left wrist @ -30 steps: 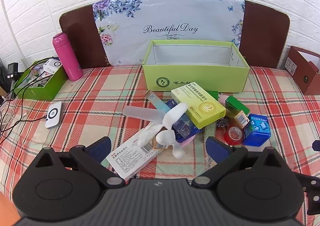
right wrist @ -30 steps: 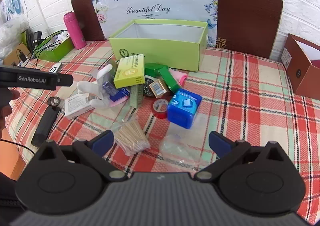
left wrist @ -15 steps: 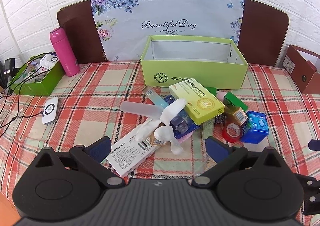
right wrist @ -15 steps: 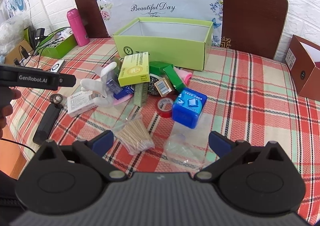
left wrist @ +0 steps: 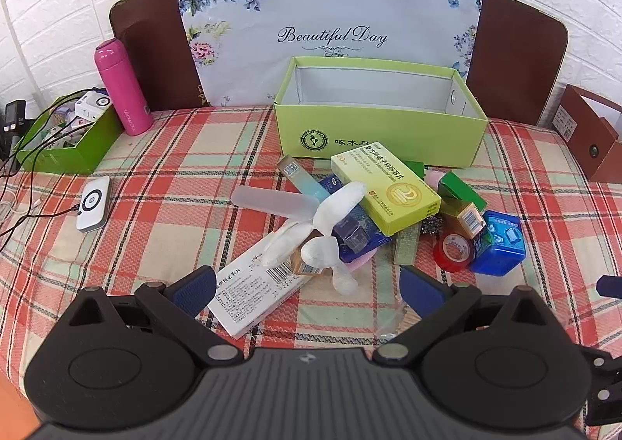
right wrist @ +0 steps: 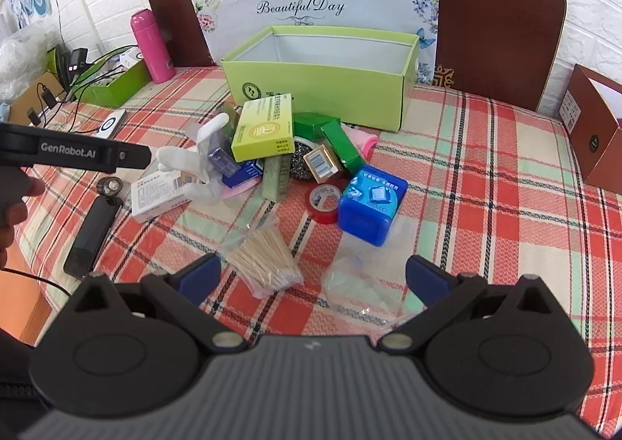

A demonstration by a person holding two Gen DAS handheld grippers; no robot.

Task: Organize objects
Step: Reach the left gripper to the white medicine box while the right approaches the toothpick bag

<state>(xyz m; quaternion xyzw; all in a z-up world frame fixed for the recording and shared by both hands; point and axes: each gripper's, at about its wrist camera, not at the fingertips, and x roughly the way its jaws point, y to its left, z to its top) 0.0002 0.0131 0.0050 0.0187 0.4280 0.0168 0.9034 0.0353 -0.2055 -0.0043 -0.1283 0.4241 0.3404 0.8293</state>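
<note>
Hovering over the near edge of the plaid cloth [left wrist: 163,183], both tools sit higher and further back than a second ago: in the left wrist view the pile now lies lower down and the green box [left wrist: 379,136] shows more of its bare inside. Left gripper [left wrist: 307,290] has its jaws apart, nothing between them; the white carton [left wrist: 256,290] lies just ahead of its left finger, partly under a white glove [left wrist: 326,222]. Right gripper [right wrist: 313,276] is likewise spread wide and carries nothing, with a bag of wooden sticks [right wrist: 266,259] and a crumpled clear wrapper [right wrist: 357,284] on the cloth between its fingers. Nothing in the pile has shifted across the second; the yellow carton [right wrist: 264,130] lies tilted on top, the blue tub [right wrist: 371,204] touches the red tape roll [right wrist: 322,202], and small green boxes [right wrist: 342,146] sit just before the big box. Box holds nothing visible, so sorting has not begun by my reading. The pull-back looks like a survey before a first pick. Likely first pieces: the sticks for the right tool, the white carton for the left, though the glove draped on it could drag along. Pink bottle [left wrist: 122,86] and the side tray of cables [left wrist: 62,156] stand well apart at left.
</note>
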